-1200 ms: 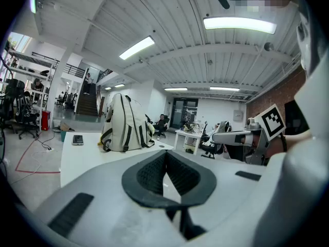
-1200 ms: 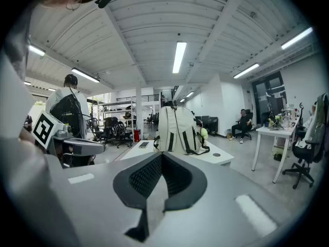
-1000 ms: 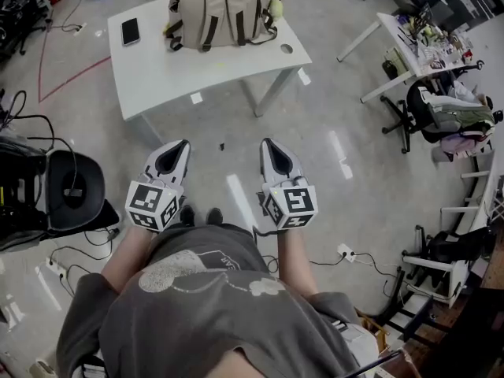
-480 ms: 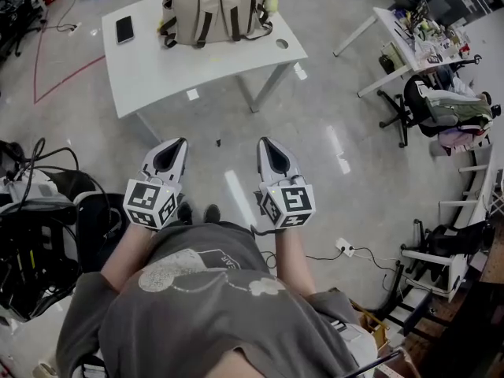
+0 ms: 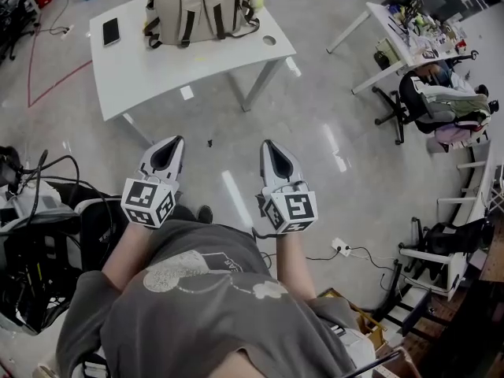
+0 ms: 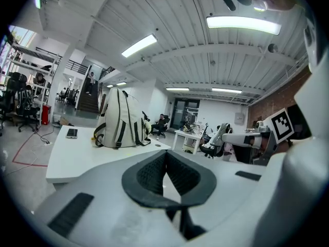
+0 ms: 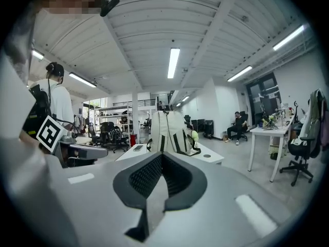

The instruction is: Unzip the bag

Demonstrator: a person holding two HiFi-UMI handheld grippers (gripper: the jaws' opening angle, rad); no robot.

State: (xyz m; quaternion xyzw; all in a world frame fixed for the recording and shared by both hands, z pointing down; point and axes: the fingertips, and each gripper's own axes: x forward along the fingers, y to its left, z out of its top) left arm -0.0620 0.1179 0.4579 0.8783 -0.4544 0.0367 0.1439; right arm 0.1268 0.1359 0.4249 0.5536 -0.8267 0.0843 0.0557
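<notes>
A beige backpack (image 5: 201,6) with dark straps stands upright on a white table (image 5: 157,69) at the top of the head view. It also shows in the left gripper view as the backpack (image 6: 121,120) and in the right gripper view as the backpack (image 7: 172,130), far ahead of both grippers. My left gripper (image 5: 173,142) and right gripper (image 5: 268,145) are held side by side over the floor, well short of the table. Both point at the table, with nothing between their pads. The left gripper (image 6: 165,156) and right gripper (image 7: 162,156) have their tips together.
A black phone (image 5: 111,31) lies on the table left of the backpack. A second white table (image 5: 394,22) with clutter and an office chair (image 5: 441,105) stand at the right. Black equipment and cables (image 5: 39,242) sit at the left. A power strip (image 5: 340,249) lies on the floor.
The table and backpack have drifted left in the head view. The black chair at the left has given way to a cart with cables. Both grippers stay shut, side by side.
</notes>
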